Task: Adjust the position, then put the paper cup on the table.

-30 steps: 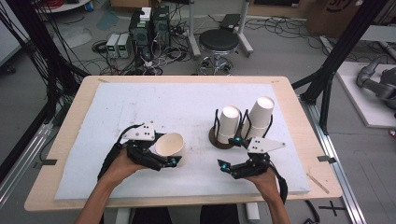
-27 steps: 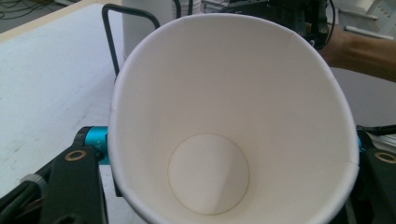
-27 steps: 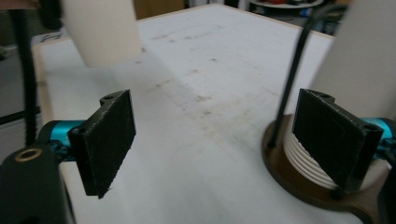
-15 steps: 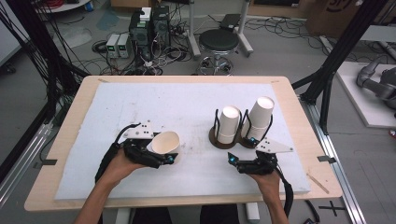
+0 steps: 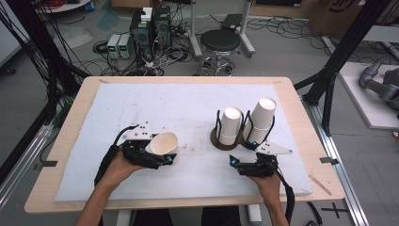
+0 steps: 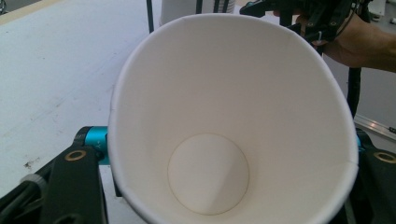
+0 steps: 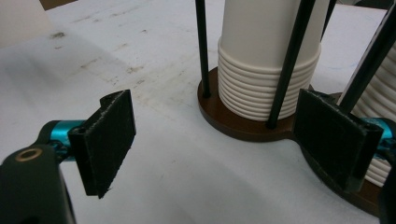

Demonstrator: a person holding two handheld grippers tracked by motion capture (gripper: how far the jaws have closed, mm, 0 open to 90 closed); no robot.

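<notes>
A white paper cup (image 5: 164,142) lies tilted in my left gripper (image 5: 158,154), which is shut on it low over the mat's front left. In the left gripper view the cup's open mouth (image 6: 224,121) faces the camera, with a black jaw on each side. My right gripper (image 5: 243,152) stands open low over the mat, just in front of a brown holder (image 5: 220,142). Behind black rods the holder carries two stacks of white cups (image 5: 231,125) (image 5: 261,117). In the right gripper view my right gripper (image 7: 219,137) has nothing between its pads (image 7: 108,140), and the left stack (image 7: 268,56) rises just ahead.
A white mat (image 5: 155,106) covers the wooden table (image 5: 70,136). The right hand and its gripper (image 6: 322,18) show at the top right of the left gripper view. A stool (image 5: 225,42), electronics boxes and cables are on the floor beyond the far edge.
My right gripper has sunk a little toward the mat in front of the holder. The left gripper has kept still with the cup in it.
</notes>
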